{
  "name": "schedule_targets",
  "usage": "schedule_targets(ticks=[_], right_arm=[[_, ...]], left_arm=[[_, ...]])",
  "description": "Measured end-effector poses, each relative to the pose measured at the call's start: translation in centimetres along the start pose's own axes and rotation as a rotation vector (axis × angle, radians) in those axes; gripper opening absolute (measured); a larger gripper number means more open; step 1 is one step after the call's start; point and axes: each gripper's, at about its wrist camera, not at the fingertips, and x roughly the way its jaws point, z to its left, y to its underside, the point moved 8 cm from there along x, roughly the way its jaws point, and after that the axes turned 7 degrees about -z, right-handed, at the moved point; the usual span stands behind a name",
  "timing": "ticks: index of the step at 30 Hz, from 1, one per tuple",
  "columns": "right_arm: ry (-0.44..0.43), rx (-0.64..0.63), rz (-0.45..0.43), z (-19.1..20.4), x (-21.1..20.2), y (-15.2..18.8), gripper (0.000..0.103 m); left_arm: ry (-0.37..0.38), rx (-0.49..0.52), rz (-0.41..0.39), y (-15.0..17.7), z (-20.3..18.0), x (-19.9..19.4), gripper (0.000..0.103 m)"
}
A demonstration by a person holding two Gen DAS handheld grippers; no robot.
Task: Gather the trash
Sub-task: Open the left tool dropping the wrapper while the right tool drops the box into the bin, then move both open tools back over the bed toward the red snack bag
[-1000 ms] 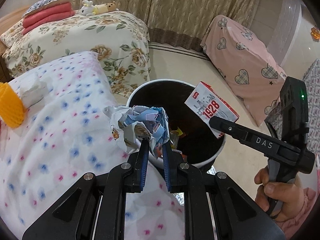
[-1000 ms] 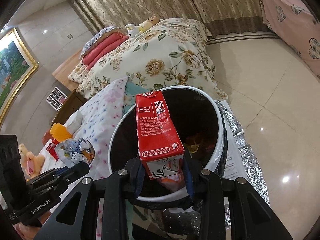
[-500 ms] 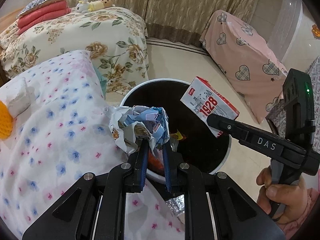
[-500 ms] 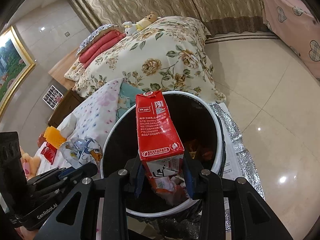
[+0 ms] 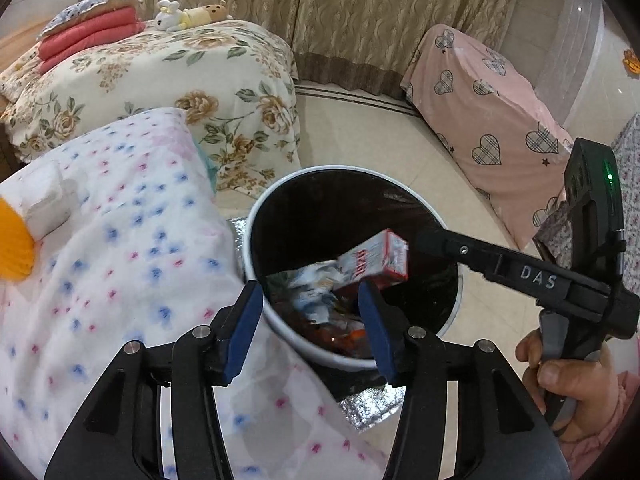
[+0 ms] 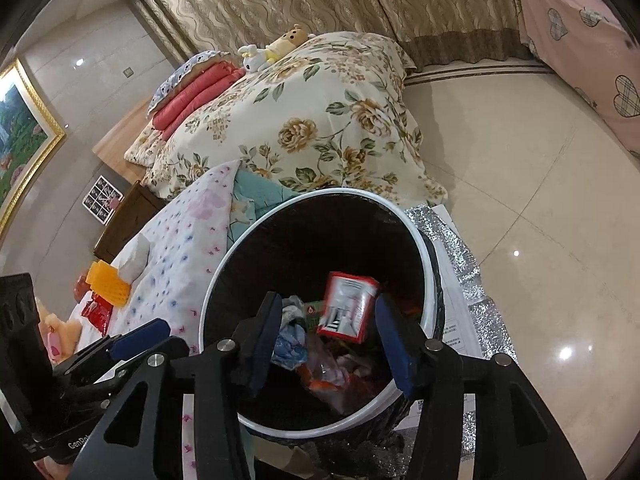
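Inside the black-lined trash bin (image 5: 256, 216), the red milk carton (image 6: 347, 307) and crumpled paper (image 5: 316, 280) now lie, no longer gripped; both the left gripper (image 5: 310, 324) and right gripper (image 6: 328, 344) have just opened their jaws, empty, above it.

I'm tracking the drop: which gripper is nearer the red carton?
Right. The red carton falls into the bin just ahead of the open right gripper; the left gripper, also open, sits further off.

The tiled floor (image 6: 540, 184) carries a white-rimmed bin (image 6: 425, 256) on silver foil (image 6: 468, 264).
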Motion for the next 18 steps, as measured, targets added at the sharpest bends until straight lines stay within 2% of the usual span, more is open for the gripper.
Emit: schedule_targets(ticks=[4,9,13,18], right_arm=[[-0.015,0.0,-0.016,0.9,-0.5,0.1,0.063],[-0.042,-0.001,-0.019,2.8,-0.9,0.6,0.08],[-0.075,-0.016,-0.022,5.0,-1.1,1.1,0.084],[-0.121,-0.057,-0.01,8.7,-0.8,2.3,0.093]], left_arm=[[-0.018,-0.04,-0.008,0.6,1.5,-1.2,0.054],[-0.052,-0.107,-0.029,1.9,4.2,-3.2,0.055],[-0.089,-0.147,-0.052,2.9,6.7,-5.2,0.055],[-0.144,-0.205,-0.087,4.0,10.1,-7.8,0.057]])
